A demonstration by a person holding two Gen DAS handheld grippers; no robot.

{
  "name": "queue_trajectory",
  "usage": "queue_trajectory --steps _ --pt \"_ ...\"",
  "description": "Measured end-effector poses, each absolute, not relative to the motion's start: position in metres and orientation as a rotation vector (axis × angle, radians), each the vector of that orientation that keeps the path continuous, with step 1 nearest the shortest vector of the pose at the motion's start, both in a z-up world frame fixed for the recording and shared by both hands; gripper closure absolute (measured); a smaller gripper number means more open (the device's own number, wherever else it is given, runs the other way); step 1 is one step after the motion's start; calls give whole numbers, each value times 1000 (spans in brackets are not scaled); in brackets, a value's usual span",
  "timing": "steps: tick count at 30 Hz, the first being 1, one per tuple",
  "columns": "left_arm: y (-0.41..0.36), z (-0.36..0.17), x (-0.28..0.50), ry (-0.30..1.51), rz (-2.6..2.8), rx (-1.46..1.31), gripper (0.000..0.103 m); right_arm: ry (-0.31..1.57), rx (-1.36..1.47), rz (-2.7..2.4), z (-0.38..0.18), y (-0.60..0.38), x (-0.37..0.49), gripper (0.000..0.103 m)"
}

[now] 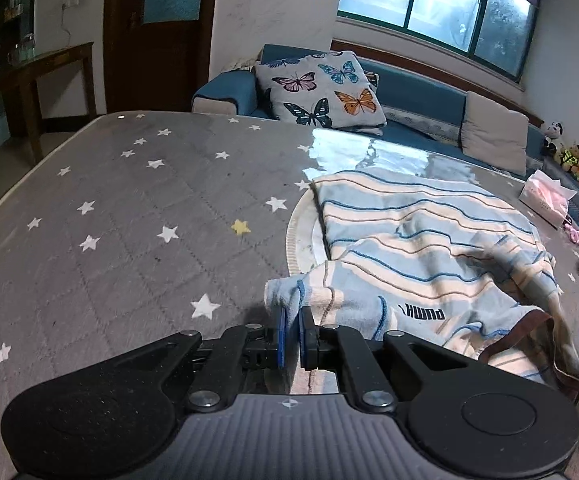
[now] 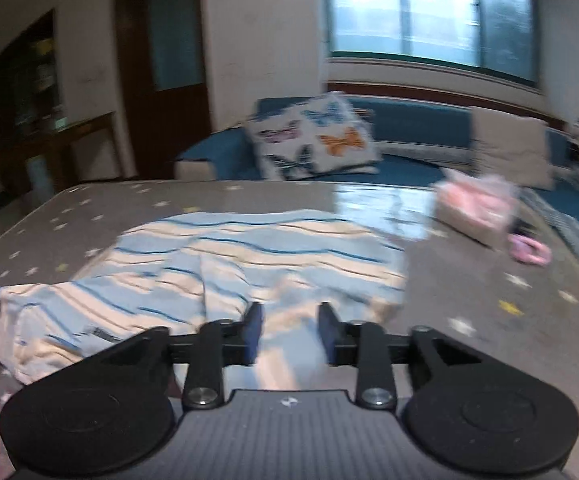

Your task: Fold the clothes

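A light blue and cream striped shirt [image 1: 421,240] with a black printed logo lies crumpled on the grey star-patterned table [image 1: 129,208]. My left gripper [image 1: 294,314] is shut on a near left corner of the shirt, which bunches up between the blue pads. In the blurred right wrist view the same shirt [image 2: 249,252] spreads across the table [image 2: 489,304]. There my right gripper [image 2: 291,316] stands open just over the shirt's near edge, cloth showing in the gap and the pads clear of it.
A round white disc [image 1: 299,232] peeks out under the shirt's left side. A pink tissue box [image 2: 473,208] and a pink scrunchie [image 2: 529,250] sit at the table's right. Behind the table are a blue sofa [image 1: 409,80] and a butterfly cushion [image 1: 321,88].
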State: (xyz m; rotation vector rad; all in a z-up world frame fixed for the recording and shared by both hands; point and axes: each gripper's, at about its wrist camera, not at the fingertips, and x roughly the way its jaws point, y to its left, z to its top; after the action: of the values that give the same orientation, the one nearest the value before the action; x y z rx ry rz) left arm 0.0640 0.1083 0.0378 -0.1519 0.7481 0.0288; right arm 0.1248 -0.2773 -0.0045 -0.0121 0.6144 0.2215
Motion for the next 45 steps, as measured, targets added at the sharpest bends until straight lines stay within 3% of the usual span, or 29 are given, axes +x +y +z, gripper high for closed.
queue_trajectory --steps 14,17,20,24,36,45 --pt "133 35 56 761 70 -176 96 797 -176 371 -62 -167 188 64" --pt "137 33 56 768 77 -181 96 824 -191 349 -74 -164 198 68" --pt "140 33 56 770 81 -178 96 820 -183 331 -73 -169 199 92" --pt "143 34 53 766 87 -175 96 795 -167 284 -65 -185 195 101" --pt "157 40 31 775 147 -146 96 602 -11 85 -5 -290 119 101" --pt "155 43 21 791 138 -100 96 567 103 -97 -4 -357 32 101"
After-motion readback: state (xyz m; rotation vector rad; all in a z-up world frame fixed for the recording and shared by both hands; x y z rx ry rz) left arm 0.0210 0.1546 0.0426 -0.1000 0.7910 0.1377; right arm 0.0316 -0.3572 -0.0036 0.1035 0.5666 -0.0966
